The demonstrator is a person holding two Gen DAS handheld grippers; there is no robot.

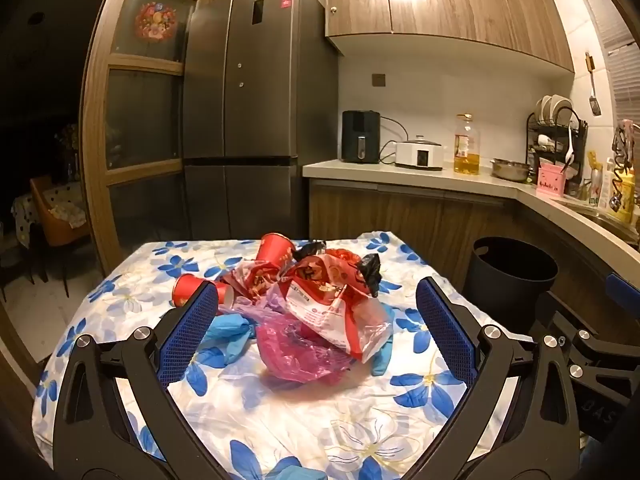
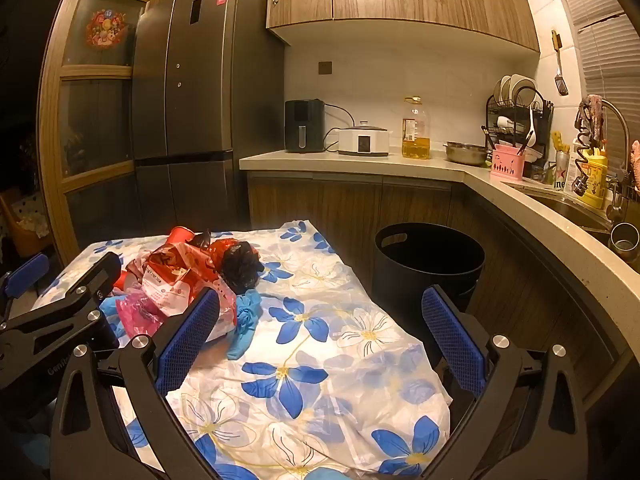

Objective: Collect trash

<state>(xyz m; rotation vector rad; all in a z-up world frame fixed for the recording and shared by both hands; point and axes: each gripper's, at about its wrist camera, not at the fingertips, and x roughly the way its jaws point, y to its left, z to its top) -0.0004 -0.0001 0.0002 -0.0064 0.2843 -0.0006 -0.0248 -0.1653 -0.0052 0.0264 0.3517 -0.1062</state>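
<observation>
A dark steel fridge (image 1: 240,92) is standing at the far left beside a wood-framed glass door (image 1: 136,92), and in front of it a table is lying under a glossy cloth (image 1: 280,412) printed with blue flowers. On the cloth the trash is sitting in one loose heap: two red paper cups, one tipped on its side (image 1: 188,289) and one leaning at the back (image 1: 276,247), crinkled red-printed wrappers (image 1: 332,300), a translucent pink bag (image 1: 296,356) slumping at the front, soft blue gloves (image 1: 230,330) poking out at both edges, and a knotted black bag (image 2: 240,266) on the heap's right side. The left gripper (image 1: 318,320) is hovering just short of the heap, its fingers spread wide with the waffle-textured blue pads (image 1: 186,332) framing the pile and touching nothing. The right gripper (image 2: 320,334) is hanging to the right of the heap over bare cloth, likewise spread apart and empty; its left pad (image 2: 188,344) is overlapping the wrappers in the right wrist view, though whether it is touching them is hard to judge. Farther right, a round black bin (image 2: 428,264) with cut-out handles is standing on the floor just beside the table, its inside too dark to read. Behind it a pale stone counter (image 2: 400,166) is carrying a black air fryer (image 2: 304,126), a white cooker (image 2: 363,142), a clear bottle of yellow oil (image 2: 416,130), a steel bowl (image 2: 466,152) and a wire dish rack (image 2: 516,120).
</observation>
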